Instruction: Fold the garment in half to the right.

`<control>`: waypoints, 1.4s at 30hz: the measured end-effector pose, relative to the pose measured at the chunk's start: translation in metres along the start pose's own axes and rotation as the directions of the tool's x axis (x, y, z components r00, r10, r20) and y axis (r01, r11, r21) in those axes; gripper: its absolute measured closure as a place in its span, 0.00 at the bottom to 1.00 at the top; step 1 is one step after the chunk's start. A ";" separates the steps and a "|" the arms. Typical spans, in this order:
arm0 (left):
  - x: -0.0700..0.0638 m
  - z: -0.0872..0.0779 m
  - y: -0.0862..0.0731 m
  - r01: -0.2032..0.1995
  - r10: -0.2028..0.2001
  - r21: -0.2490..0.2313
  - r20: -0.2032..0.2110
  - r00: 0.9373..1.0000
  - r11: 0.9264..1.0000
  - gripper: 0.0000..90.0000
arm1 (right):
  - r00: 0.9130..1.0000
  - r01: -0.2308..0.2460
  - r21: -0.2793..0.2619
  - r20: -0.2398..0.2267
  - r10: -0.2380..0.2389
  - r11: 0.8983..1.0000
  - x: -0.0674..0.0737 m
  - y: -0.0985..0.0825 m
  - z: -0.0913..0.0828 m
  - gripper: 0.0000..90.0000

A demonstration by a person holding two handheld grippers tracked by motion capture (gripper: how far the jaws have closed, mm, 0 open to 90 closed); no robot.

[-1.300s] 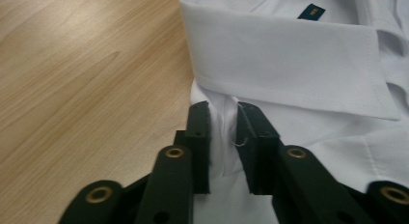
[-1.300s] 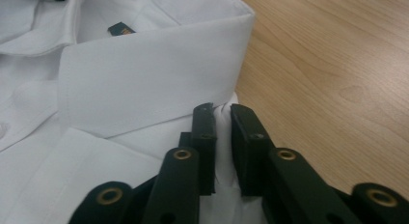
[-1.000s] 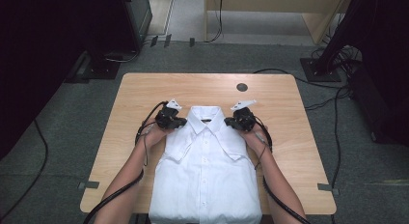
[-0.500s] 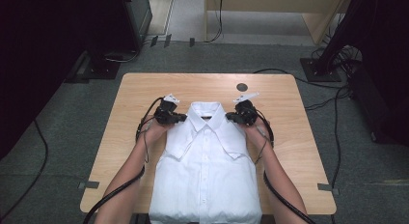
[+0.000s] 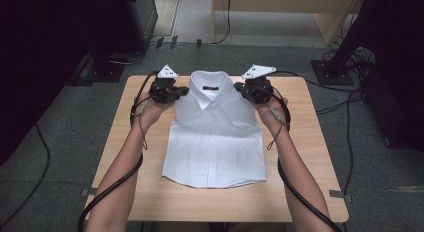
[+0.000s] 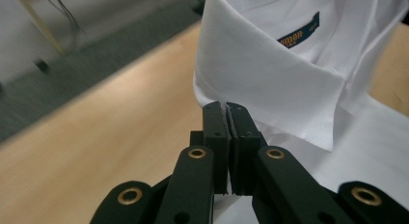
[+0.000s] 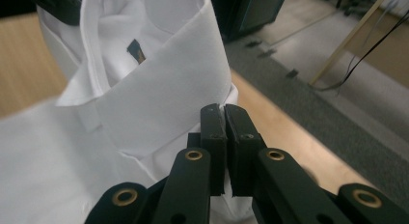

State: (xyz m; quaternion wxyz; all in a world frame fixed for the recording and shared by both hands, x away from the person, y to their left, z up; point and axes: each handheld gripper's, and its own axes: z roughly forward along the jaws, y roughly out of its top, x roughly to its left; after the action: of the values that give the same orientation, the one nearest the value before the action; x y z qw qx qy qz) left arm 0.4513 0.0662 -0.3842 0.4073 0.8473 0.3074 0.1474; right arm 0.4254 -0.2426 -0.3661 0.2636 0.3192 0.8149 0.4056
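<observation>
A folded white collared shirt [image 5: 215, 137] hangs by its shoulders above the wooden table [image 5: 150, 192], its lower edge resting on the tabletop. My left gripper [image 5: 181, 92] is shut on the shirt's left shoulder, just below the collar [image 6: 270, 69]. In the left gripper view its jaws [image 6: 226, 108] pinch a thin fold of white cloth. My right gripper [image 5: 243, 89] is shut on the right shoulder. The right gripper view shows the jaws [image 7: 223, 110] clamped on cloth under the collar [image 7: 164, 98]. A dark label [image 6: 298, 35] sits inside the neck.
Black cables [image 5: 295, 192] trail from both grippers along the person's forearms [image 5: 125, 172] to the table's near edge. Grey carpet [image 5: 50, 157] surrounds the table. Dark equipment stands [image 5: 115, 57] and more cables lie on the floor behind it.
Both grippers have risen and lifted the shirt's collar and shoulders off the table. The shirt's upper half now hangs upright while its lower part slid toward the table's middle.
</observation>
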 end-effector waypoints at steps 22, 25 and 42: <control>-0.062 -0.010 -0.090 -0.042 0.041 0.028 0.056 0.998 0.999 0.98 | 0.997 0.022 0.085 -0.077 -0.015 0.996 0.072 -0.090 -0.020 0.98; -0.068 -0.008 -0.100 -0.040 0.039 0.026 0.067 0.997 0.999 0.98 | 0.997 0.010 0.084 -0.083 -0.003 0.996 0.080 -0.100 -0.020 0.98; -0.069 -0.008 -0.118 0.027 -0.035 0.041 0.209 0.977 0.999 0.84 | 0.975 -0.036 0.098 -0.213 0.056 0.995 0.083 -0.128 -0.025 0.80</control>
State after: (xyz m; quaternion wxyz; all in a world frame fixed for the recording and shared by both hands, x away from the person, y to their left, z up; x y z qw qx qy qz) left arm 0.3473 0.0837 -0.4713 0.4235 0.8608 0.2786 0.0452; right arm 0.3142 -0.2538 -0.4726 0.1489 0.3041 0.8491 0.4055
